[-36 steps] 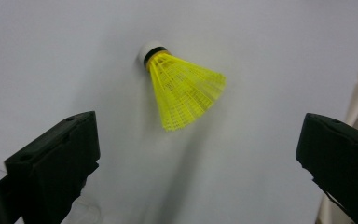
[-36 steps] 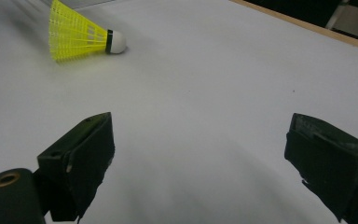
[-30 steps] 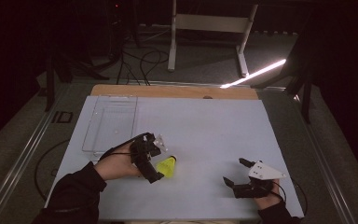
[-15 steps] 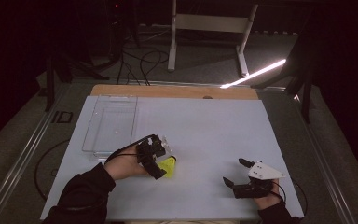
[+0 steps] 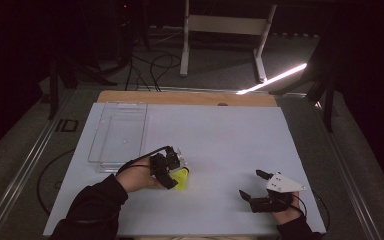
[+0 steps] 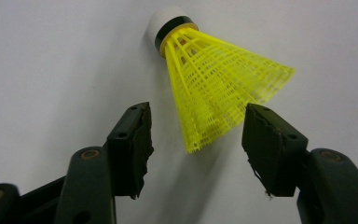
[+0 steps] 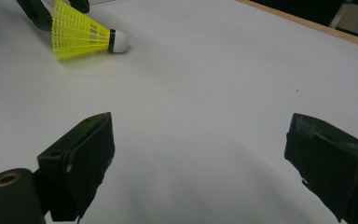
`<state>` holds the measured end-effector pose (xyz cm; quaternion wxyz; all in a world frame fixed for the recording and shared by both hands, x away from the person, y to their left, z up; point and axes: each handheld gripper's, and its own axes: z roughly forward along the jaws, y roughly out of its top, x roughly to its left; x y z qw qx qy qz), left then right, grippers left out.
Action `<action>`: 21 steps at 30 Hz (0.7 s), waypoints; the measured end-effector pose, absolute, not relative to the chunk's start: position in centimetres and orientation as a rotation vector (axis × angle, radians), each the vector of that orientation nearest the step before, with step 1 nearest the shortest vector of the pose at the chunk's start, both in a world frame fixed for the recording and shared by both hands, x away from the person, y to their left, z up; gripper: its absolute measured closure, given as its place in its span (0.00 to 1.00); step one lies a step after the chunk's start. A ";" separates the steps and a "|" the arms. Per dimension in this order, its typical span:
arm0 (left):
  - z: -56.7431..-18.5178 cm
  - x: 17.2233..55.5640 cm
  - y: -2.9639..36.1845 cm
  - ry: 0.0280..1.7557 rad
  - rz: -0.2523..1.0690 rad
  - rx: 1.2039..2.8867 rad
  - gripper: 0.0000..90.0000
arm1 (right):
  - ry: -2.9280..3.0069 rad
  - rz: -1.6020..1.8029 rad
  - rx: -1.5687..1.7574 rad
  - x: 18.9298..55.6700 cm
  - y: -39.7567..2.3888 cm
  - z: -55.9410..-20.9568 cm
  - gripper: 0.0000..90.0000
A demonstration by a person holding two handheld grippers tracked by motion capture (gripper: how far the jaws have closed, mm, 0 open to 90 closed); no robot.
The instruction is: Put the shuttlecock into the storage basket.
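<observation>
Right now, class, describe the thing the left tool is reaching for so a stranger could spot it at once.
On the white table, look near the front, right of the clear tray. There lies a shuttlecock on its side, between the closing jaws of the left tool. Its bright yellow mesh skirt and white cork tip stand out.

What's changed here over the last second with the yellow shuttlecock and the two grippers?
The left hand-held gripper has come down around the yellow shuttlecock's skirt. Its jaws have just been closing, with the skirt between them but not yet pressed. The shuttlecock, the right hand-held gripper and the clear tray stayed put.
</observation>
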<state>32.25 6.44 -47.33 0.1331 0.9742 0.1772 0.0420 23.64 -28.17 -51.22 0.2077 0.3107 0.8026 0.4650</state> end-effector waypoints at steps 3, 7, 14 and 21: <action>-47.6 32.2 6.0 0.510 0.124 2.836 0.55 | 2.238 1.294 0.867 23.6 -28.1 -51.2 0.09; -47.7 32.3 5.6 0.525 0.152 2.850 0.62 | 2.238 1.294 0.867 23.6 -28.2 -51.2 0.09; -47.8 32.3 5.0 0.536 0.161 2.873 0.76 | 2.246 1.296 0.867 23.7 -28.1 -51.3 0.09; -48.0 32.4 4.7 0.552 0.151 2.894 0.88 | 2.248 1.296 0.867 23.7 -28.1 -51.3 0.09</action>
